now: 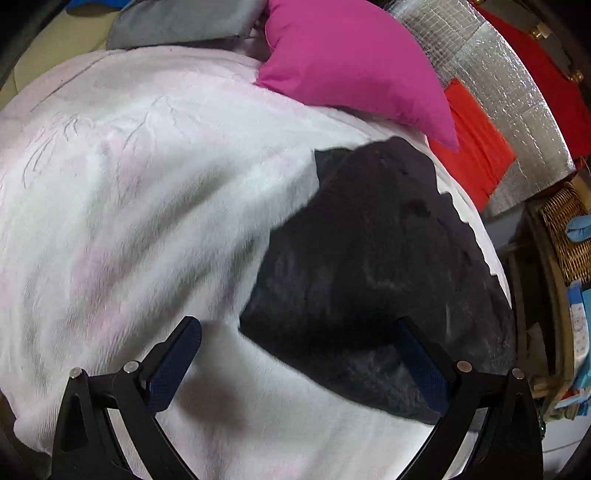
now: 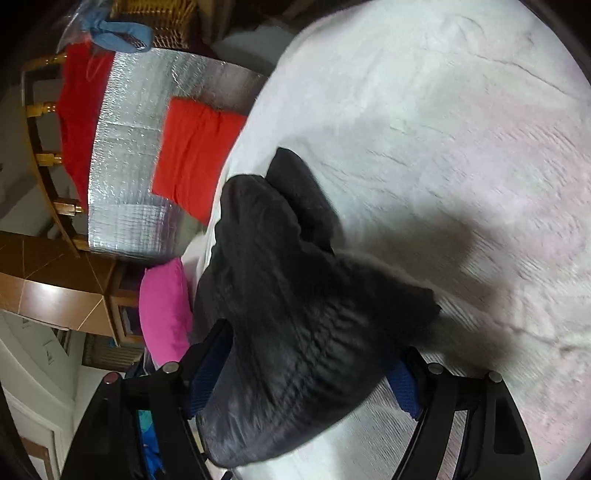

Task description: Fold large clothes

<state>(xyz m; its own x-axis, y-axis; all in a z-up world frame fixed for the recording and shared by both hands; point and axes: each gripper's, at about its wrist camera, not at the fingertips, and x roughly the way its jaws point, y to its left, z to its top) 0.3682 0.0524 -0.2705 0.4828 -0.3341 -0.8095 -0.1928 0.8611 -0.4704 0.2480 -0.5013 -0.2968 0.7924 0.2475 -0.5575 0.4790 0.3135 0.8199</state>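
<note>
A black garment lies in a folded heap on the white fleece blanket of a bed. My left gripper is open and hovers just above the garment's near left corner; its right finger is over the black cloth, its left finger over the blanket. In the right wrist view the black garment bunches up between the blue pads of my right gripper, whose jaws stand wide around the thick fold. The cloth hides the fingertips.
A magenta pillow and a grey pillow lie at the bed's far side. A silver foil panel with red cloth stands beside the bed. A wicker basket sits off the right edge.
</note>
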